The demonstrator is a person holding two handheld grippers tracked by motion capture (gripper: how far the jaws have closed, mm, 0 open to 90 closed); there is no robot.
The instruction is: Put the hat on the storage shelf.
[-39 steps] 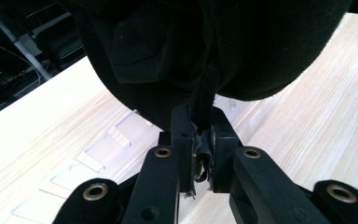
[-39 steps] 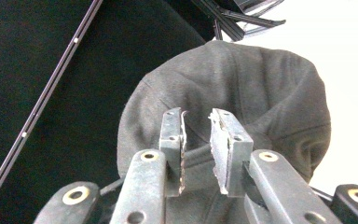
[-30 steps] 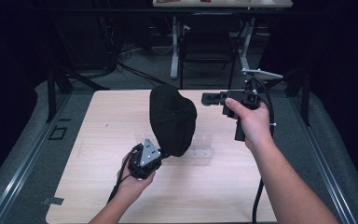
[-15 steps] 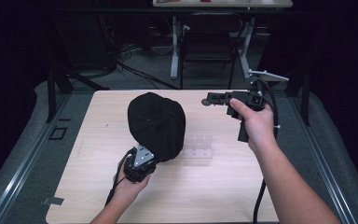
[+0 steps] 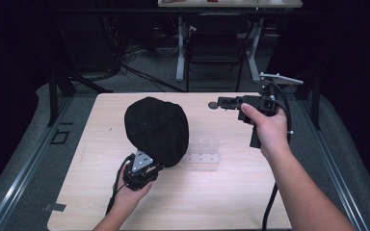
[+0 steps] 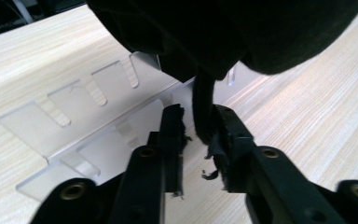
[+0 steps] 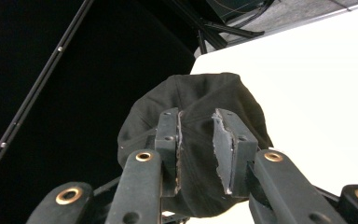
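A black cap [image 5: 156,129] lies on the wooden table [image 5: 231,192], left of centre. Its near edge hangs over a clear plastic rack [image 5: 203,152]. My left gripper [image 5: 142,169] is at the cap's near rim. In the left gripper view the cap [image 6: 223,32] looms above, and its black band [image 6: 203,112] hangs between the jaws of the left gripper [image 6: 198,112]. The band rests against one jaw, with a gap to the other. My right gripper [image 5: 221,103] hovers open and empty right of the cap, and the cap [image 7: 196,88] sits beyond the right gripper [image 7: 196,114].
The clear slotted rack [image 6: 84,107] lies flat just beyond my left jaws. Bare wood spreads along the table's near side and far left. Chair and stand legs [image 5: 180,53] stand on the grey floor past the far edge.
The cap was held upright and higher; it has tipped left and come down onto the table. My left gripper followed it down. The right gripper drifted slightly right.
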